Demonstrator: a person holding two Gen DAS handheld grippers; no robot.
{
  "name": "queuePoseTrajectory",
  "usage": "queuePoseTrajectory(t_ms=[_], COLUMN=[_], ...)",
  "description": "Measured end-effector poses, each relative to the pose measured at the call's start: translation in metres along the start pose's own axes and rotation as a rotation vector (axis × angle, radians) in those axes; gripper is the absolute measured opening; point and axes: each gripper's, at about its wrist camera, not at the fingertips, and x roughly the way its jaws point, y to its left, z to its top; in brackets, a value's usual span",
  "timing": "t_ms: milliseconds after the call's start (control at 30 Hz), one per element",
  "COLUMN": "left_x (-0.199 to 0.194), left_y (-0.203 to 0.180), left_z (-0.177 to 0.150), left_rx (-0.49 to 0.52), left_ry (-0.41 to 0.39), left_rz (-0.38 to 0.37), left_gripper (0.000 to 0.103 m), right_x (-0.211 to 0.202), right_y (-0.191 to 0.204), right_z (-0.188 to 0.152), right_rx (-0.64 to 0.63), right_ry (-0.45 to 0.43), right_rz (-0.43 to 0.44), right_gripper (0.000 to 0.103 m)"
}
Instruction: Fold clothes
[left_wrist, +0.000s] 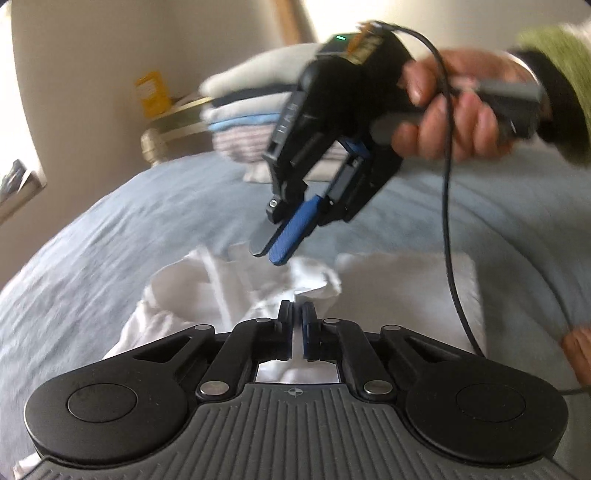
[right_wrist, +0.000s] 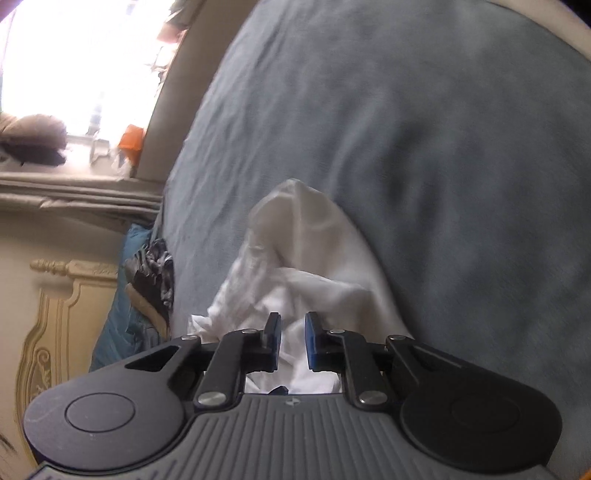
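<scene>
Lying crumpled on blue-grey bedspread (left_wrist: 92, 236): white cotton garment (left_wrist: 207, 291). Left gripper (left_wrist: 296, 314) fingers nearly pressed together above it. Right gripper (right_wrist: 292, 328) slightly spread, hovering over the cloth.

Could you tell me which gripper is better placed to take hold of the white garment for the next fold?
Probably the left gripper: it sits low against the crumpled white garment, jaws nearly closed around a fold. The right gripper hangs above the cloth, not touching it.

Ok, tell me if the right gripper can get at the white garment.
Probably yes: the right gripper hangs just above the crumpled white garment, jaws slightly apart, with nothing between them.
</scene>
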Motion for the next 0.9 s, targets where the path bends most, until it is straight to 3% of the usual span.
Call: queuePoseTrajectory(t_ms=[233, 300, 400, 533, 633, 767, 900], left_x=[0.019, 0.024, 0.019, 0.013, 0.014, 0.020, 0.027], left_y=[0.057, 0.076, 0.094, 0.099, 0.101, 0.111, 0.112], left_z=[-0.009, -0.015, -0.018, -0.021, -0.026, -0.032, -0.031], left_rx=[-0.331, -0.442, -0.560, -0.632, -0.688, -0.791, -0.784], left_ry=[0.060, 0.078, 0.064, 0.074, 0.091, 0.088, 0.083], left_rz=[0.077, 0.096, 0.075, 0.011, -0.030, -0.076, -0.104], left_gripper=[0.004, 0.005, 0.008, 0.026, 0.031, 0.037, 0.041], right_x=[0.007, -0.005, -0.024, -0.030, -0.019, -0.005, 0.004], right_y=[0.011, 0.012, 0.010, 0.011, 0.016, 0.028, 0.033], right_z=[0.024, 0.024, 0.022, 0.016, 0.012, 0.005, 0.002], right_rx=[-0.022, -0.047, -0.098, -0.207, -0.283, -0.385, -0.456], right_ry=[-0.042, -0.075, -0.123, -0.137, -0.105, -0.067, -0.041], right_rz=[0.100, 0.097, 0.066, -0.043, -0.102, -0.115, -0.134], right_gripper=[0.019, 0.033, 0.043, 0.046, 0.047, 0.059, 0.059])
